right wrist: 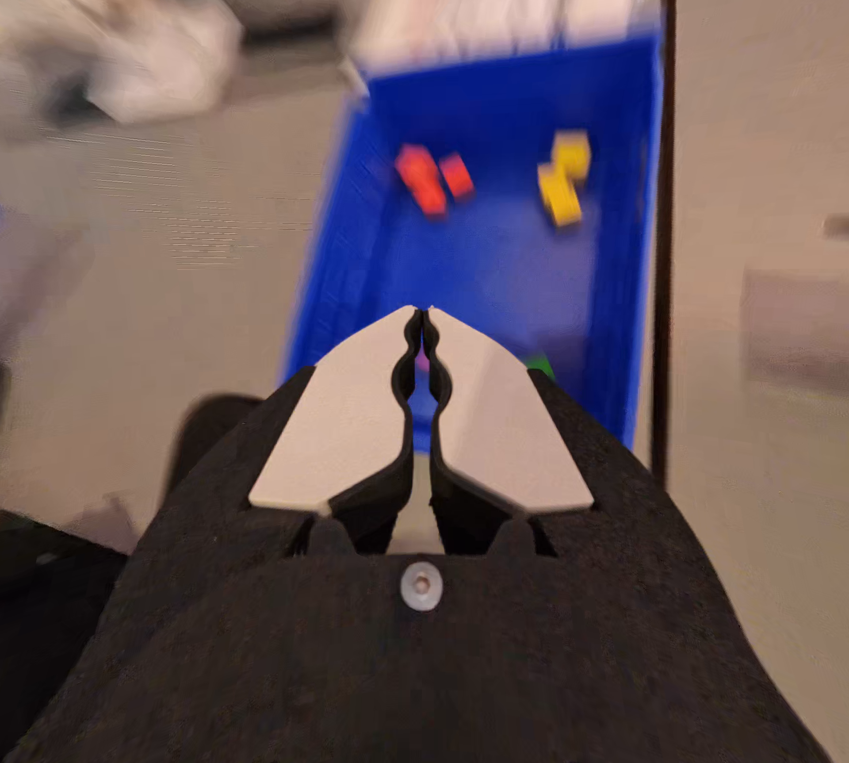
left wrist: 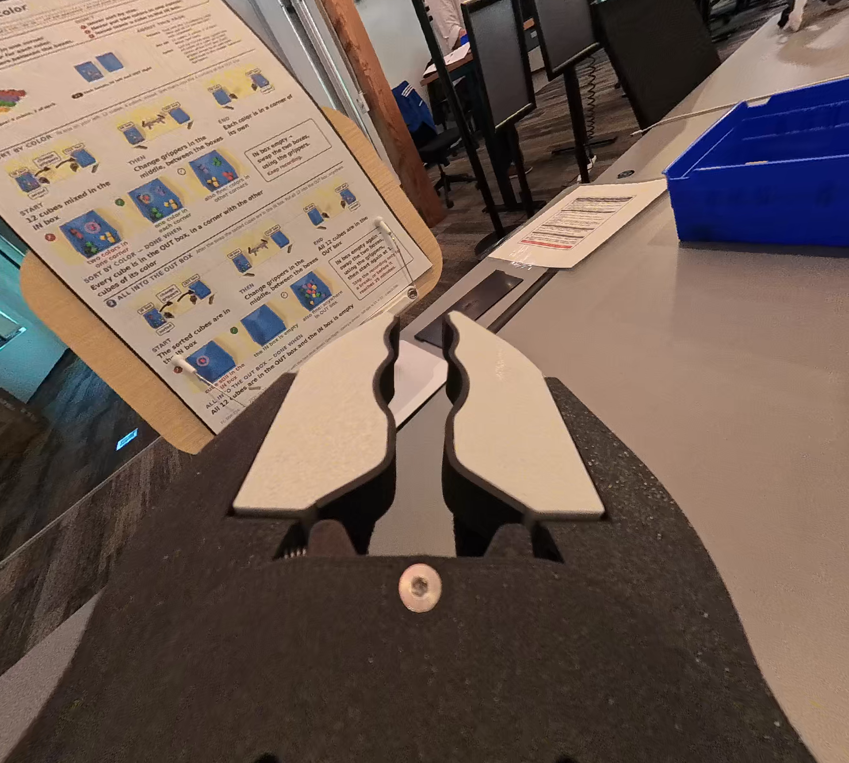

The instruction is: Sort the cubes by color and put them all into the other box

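Two grippers: one in each wrist view, neither holding anything.
Left gripper (left wrist: 420, 320): its pale fingers (left wrist: 335, 410) stand a little apart, with a clear gap at the tips and nothing between them; it hangs above a grey table (left wrist: 666, 396).
Instruction board (left wrist: 174, 189): propped up ahead and to the left of the left gripper, a printed sheet on a wooden backing, tilted back.
Blue box, left view (left wrist: 753, 198): ahead and well to the right of the left gripper, resting on the table; from this low angle its contents cannot be made out.
Paper sheet (left wrist: 579, 221): flat on the table, just to the near left of that box, ahead of the fingertips.
Monitors (left wrist: 498, 65): two dark screens on stands beyond the table edge, far ahead.
Right gripper (right wrist: 423, 308): fingertips touching, closed on nothing; the view is smeared by motion blur.
Blue box, right view (right wrist: 331, 281): directly ahead of and below the right gripper's tips, open side up.
Red cubes (right wrist: 432, 180): clustered in the far left part of this box, ahead of the tips.
Yellow cubes (right wrist: 563, 178): clustered in the far right part, apart from the red ones.
Green cube (right wrist: 540, 364): just right of the right finger, in the near part of the box, partly hidden.
Purple cube (right wrist: 421, 362): a sliver seen through the gap between the fingers.
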Tool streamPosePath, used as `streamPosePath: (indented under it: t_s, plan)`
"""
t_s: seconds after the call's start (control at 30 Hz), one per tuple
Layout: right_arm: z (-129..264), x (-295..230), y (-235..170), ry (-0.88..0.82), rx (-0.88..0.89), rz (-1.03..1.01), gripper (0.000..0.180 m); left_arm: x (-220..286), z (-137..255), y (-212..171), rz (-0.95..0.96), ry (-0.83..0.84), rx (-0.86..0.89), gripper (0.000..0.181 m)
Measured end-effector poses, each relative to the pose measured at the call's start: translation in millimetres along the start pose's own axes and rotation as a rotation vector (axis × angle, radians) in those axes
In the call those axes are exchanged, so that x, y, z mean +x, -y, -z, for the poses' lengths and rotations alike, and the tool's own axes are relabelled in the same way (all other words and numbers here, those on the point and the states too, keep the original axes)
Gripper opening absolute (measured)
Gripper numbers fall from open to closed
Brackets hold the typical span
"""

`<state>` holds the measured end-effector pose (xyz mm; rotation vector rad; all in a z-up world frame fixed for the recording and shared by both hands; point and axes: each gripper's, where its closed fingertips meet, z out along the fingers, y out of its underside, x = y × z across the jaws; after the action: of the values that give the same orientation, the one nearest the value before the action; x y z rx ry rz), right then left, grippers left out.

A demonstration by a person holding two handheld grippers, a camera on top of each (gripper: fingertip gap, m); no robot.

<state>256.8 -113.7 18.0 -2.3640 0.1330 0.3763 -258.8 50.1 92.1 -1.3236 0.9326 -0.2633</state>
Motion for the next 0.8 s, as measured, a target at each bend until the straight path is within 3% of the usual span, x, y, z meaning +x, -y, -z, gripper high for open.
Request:
streamPosePath:
  t_s: [0.07, 0.17, 0.27, 0.67, 0.8]
  plan:
    - [-43, 25, -41, -0.126, -0.306, 0.020, 0.000, 2, 2, 2, -0.019, -0.010, 0.006, 0.017]
    - [-90, 22, -91, -0.094, -0.571, 0.085, 0.000, 3, 5, 5, -0.016, -0.028, 0.018, 0.017]
    - [-108, 20, -114, -0.138, -0.676, 0.170, 0.000, 2, 6, 6, -0.012, -0.031, 0.024, 0.017]
    - [-110, 3, -98, -0.070, -0.566, 0.157, 0.000, 11, 1, -1, -0.048, -0.045, -0.006, 0.017]
    - [-62, 23, -26, -0.150, -0.251, 0.255, 0.000, 8, 5, 2, -0.065, -0.028, -0.002, 0.017]
